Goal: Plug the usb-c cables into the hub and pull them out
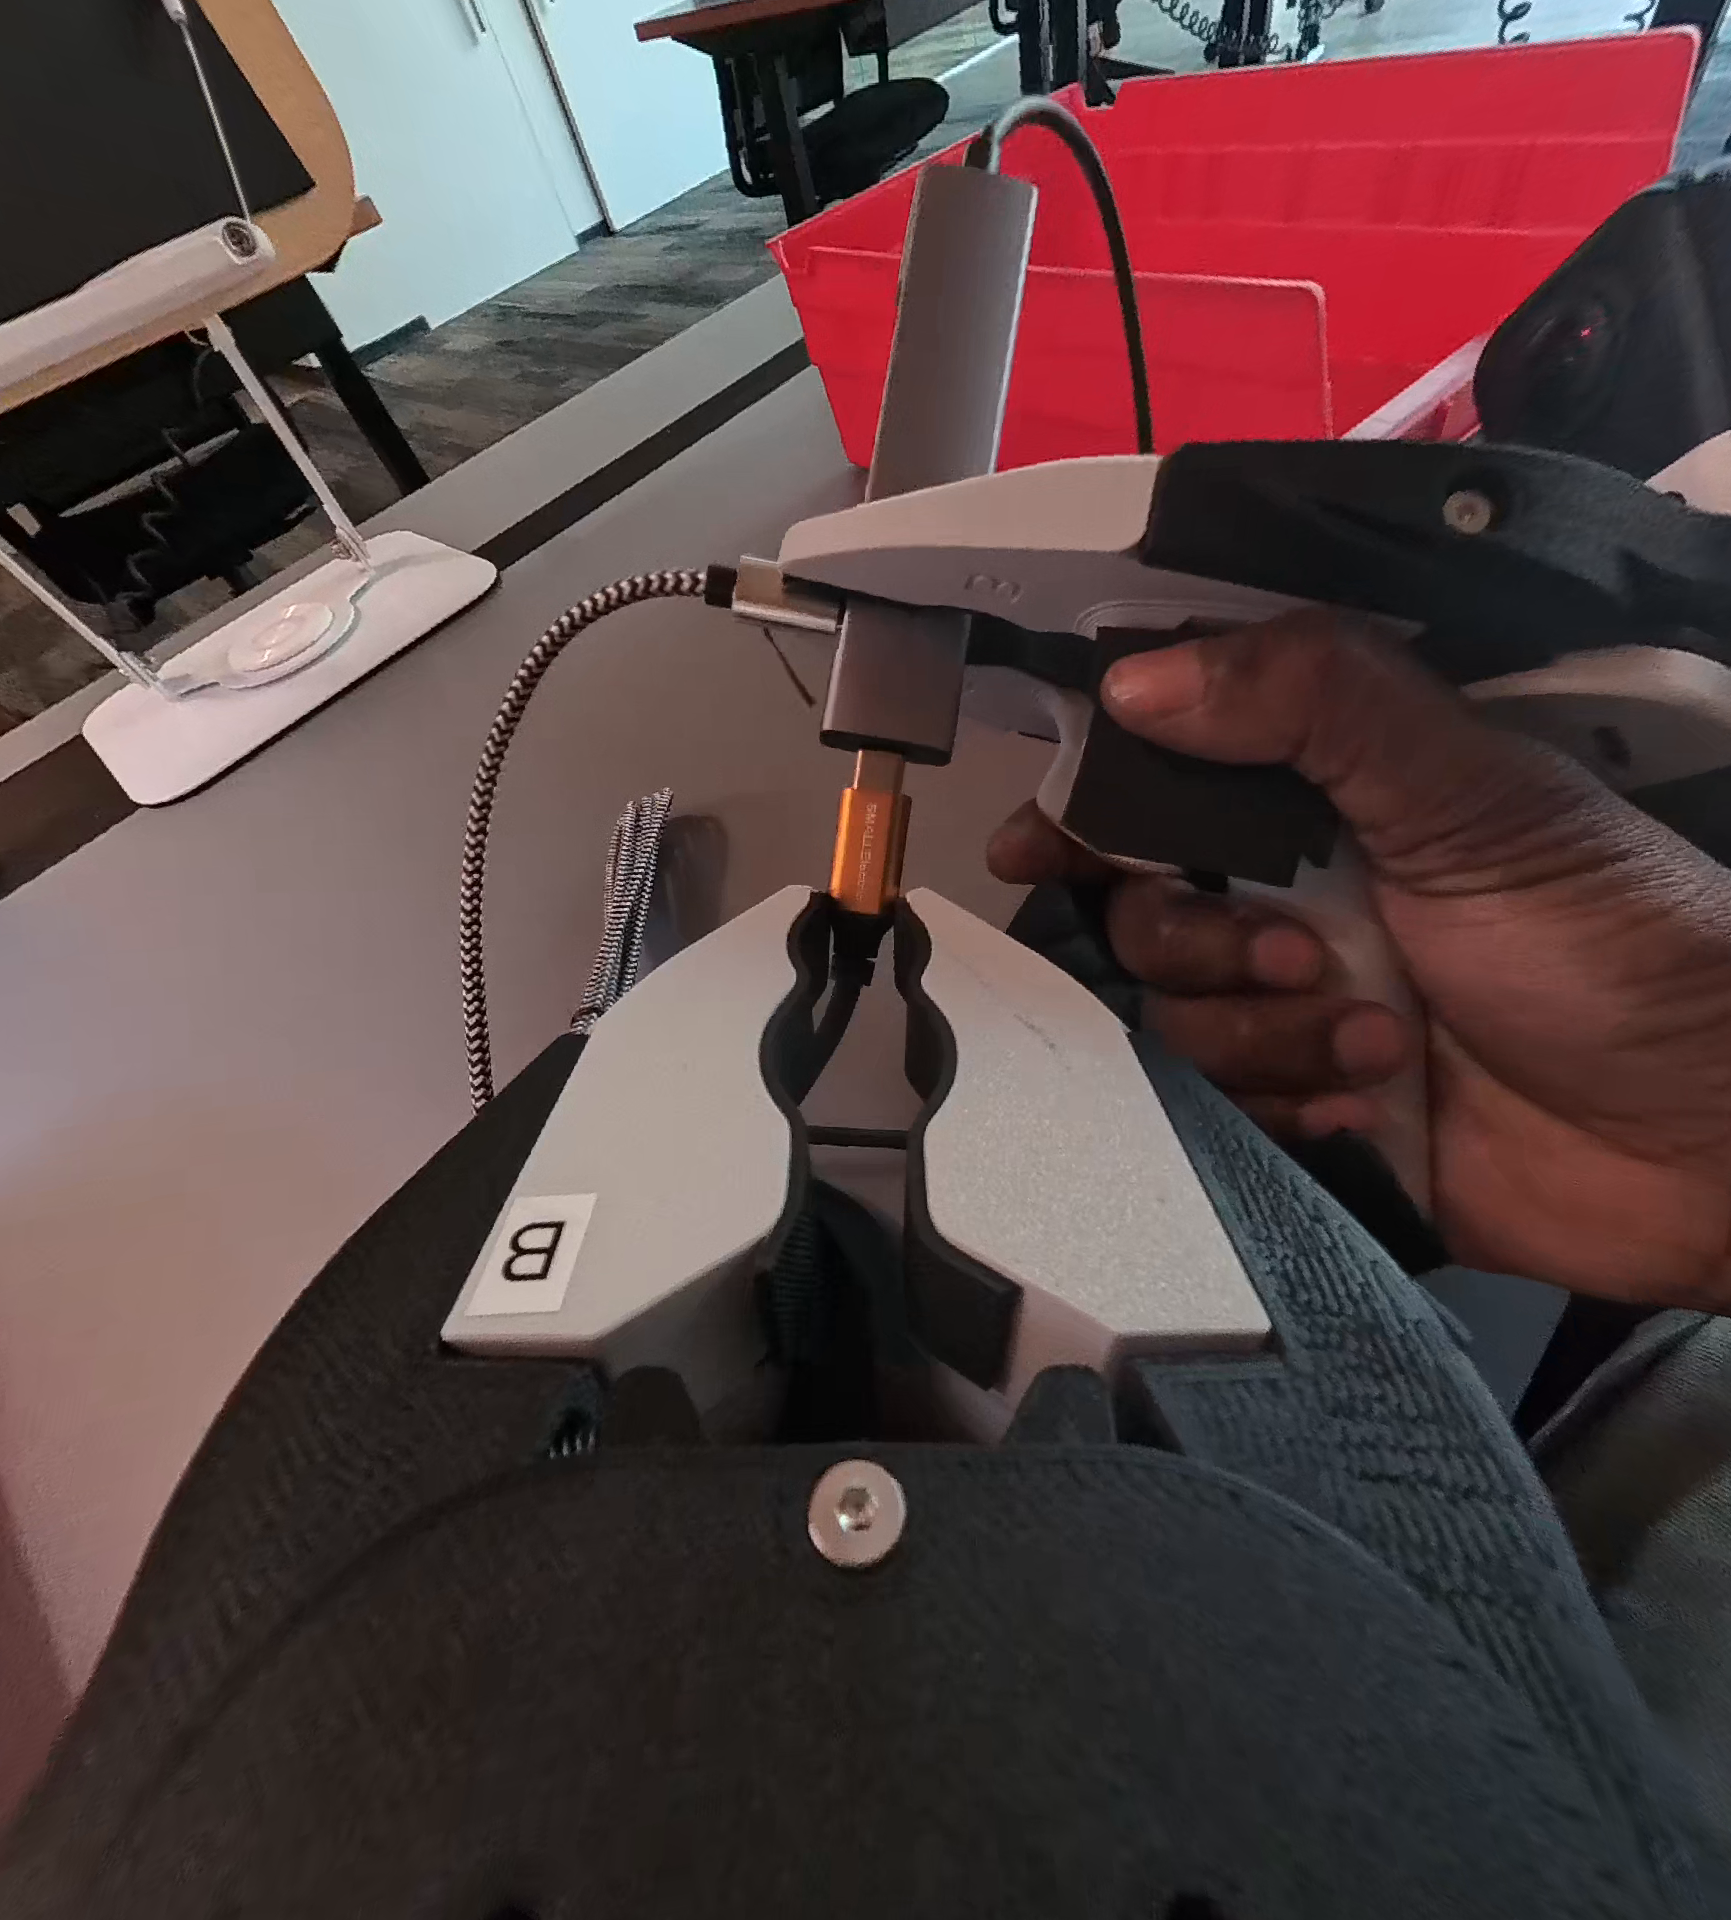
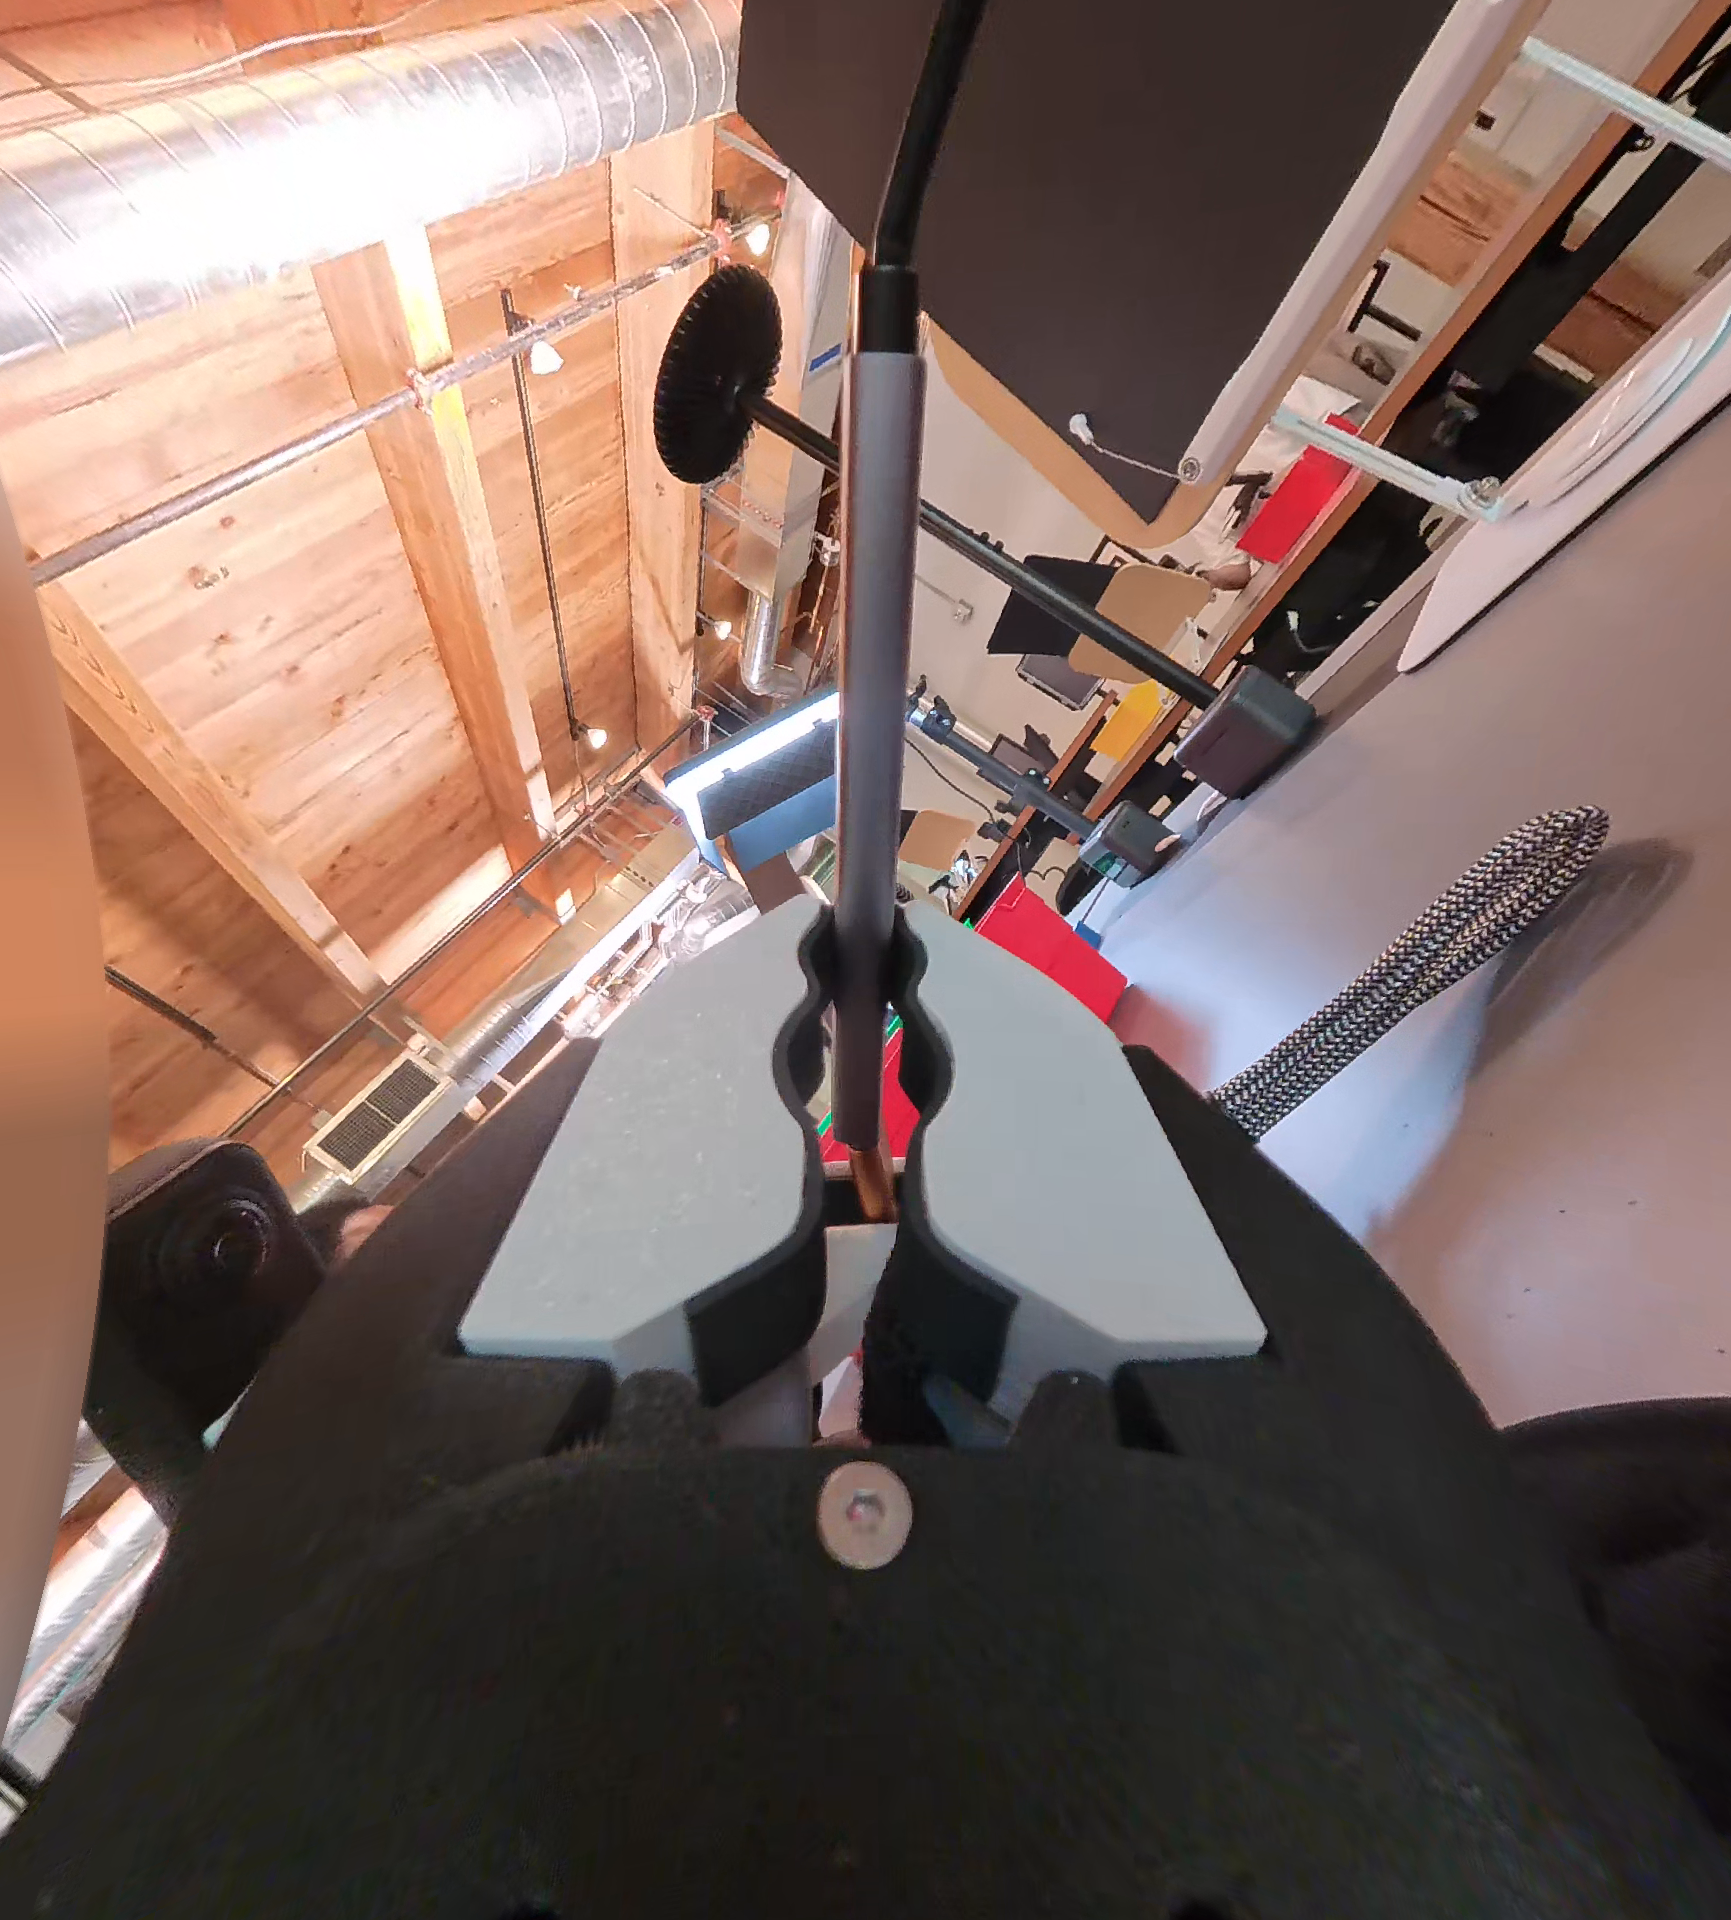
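Note:
In the left wrist view my left gripper [image 1: 856,906] is shut on the base of an orange USB-C plug [image 1: 869,844]. The plug's metal tip sits in the lower end of a grey hub [image 1: 949,416], which stands upright above the table. My right gripper [image 1: 819,597] comes in from the right, held by a hand, and is shut across the hub. A braided black-and-white cable [image 1: 518,790] has its silver plug [image 1: 767,601] in the hub's side. In the right wrist view my right gripper [image 2: 861,951] clamps the hub [image 2: 876,644], seen edge-on, with the orange plug [image 2: 876,1184] below it.
A red bin [image 1: 1204,260] stands behind the hub. A white stand [image 1: 300,644] with a dark panel sits at the left on the grey table [image 1: 217,1039]. A coiled braided cable [image 2: 1412,966] lies on the table. The hub's own black lead [image 1: 1110,229] arcs back from its top. Tip to tip, the grippers are about 6 cm apart.

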Tool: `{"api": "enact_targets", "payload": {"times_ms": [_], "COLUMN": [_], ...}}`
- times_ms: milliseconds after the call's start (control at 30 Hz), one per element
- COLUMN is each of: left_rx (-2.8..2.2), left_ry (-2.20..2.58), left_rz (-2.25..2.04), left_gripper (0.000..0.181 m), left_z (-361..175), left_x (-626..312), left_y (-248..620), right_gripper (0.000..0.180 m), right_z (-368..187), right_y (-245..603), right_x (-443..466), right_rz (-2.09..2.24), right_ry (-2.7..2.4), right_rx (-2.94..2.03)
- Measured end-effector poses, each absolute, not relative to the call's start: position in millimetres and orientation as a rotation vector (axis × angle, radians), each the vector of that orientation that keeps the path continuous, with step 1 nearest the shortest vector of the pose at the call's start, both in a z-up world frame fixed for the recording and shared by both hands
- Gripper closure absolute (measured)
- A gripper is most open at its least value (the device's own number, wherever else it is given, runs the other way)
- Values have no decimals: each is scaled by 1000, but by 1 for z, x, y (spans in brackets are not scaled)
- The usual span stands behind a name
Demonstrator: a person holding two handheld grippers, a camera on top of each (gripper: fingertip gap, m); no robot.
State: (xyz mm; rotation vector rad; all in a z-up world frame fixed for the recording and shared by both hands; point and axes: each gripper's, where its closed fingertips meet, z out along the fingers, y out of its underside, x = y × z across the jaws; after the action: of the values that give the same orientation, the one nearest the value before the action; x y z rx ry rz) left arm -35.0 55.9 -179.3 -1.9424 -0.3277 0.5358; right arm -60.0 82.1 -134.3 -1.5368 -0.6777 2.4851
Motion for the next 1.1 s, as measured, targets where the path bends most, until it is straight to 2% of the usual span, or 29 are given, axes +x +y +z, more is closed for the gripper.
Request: {"api": "enact_targets", "payload": {"times_ms": [500,1100], "left_rx": [-1982,-1928], "left_ry": [-290,-321], "left_rz": [732,682], "left_gripper": [168,169], "left_z": [-177,-177], "left_x": [-41,-43], "left_y": [58,53], "right_gripper": [171,170], "right_z": [-136,-127], "right_y": [89,70], "right_x": [-63,-60], "right_rz": [2513,2301], "right_ry": [-597,-883], "right_rx": [-1539,-1339]}}
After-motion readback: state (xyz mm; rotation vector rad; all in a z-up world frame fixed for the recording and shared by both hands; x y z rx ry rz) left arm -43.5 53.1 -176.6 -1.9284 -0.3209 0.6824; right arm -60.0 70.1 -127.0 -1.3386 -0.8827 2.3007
